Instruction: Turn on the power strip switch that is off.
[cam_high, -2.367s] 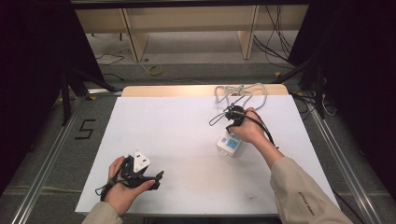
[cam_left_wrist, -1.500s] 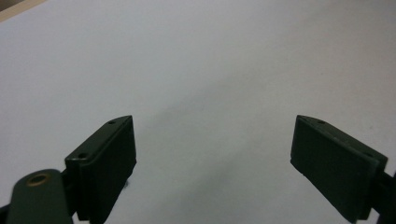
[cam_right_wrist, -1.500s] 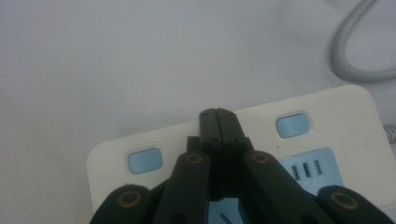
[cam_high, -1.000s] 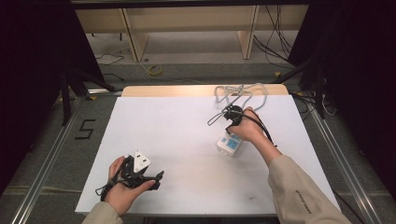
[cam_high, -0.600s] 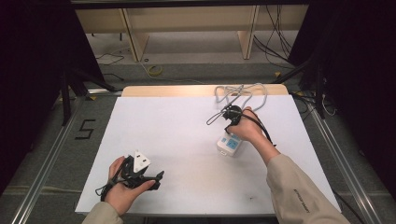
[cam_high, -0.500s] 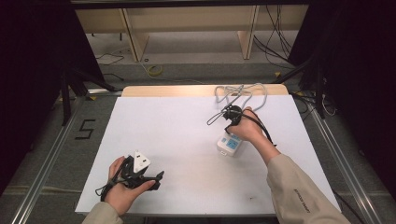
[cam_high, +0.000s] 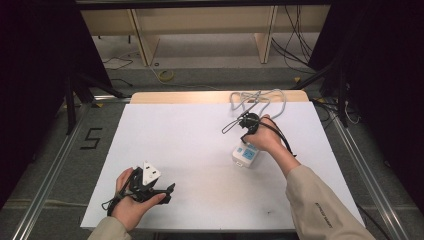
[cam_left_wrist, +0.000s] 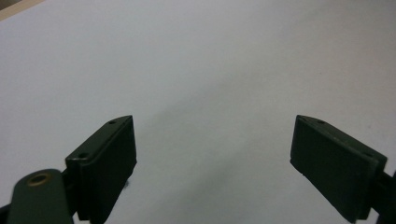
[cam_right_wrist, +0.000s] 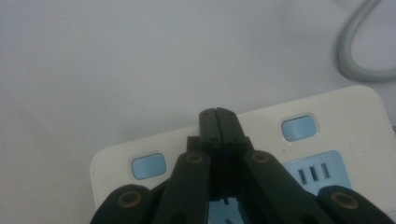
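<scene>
Closed tip to tip, the right gripper (cam_right_wrist: 217, 112) has its two black jaws pressed flat together with nothing between them, hovering over the near edge of a white power strip (cam_right_wrist: 345, 116). Two pale blue buttons (cam_right_wrist: 148, 166) sit on the strip's top face to either side of the jaws, and a blue socket panel (cam_right_wrist: 313, 173) with slots lies beside them. A grey cable (cam_right_wrist: 357, 56) curves across the table just past the strip.

From the high view, the right gripper (cam_high: 248, 131) is held in the right hand (cam_high: 267, 139) directly above the power strip (cam_high: 245, 156), which rests on the right half of the table, its grey cable (cam_high: 260, 100) looped in a loose heap toward the far edge.

Wide apart stand the jaws of the left gripper (cam_left_wrist: 212, 158), with bare white surface between them and nothing gripped. The left gripper (cam_high: 150, 186) lies low at the near left of the table in the left hand (cam_high: 131, 202), well apart from the strip.

A plain white sheet covers the table (cam_high: 180, 145), leaving a strip of wood exposed along the far edge (cam_high: 175, 97). Beyond it stands a pale wooden shelf frame (cam_high: 200, 22) on a grey floor strewn with cables, with dark curtains (cam_high: 35, 75) at both sides and a "5" marked on the floor (cam_high: 91, 138) at left.
</scene>
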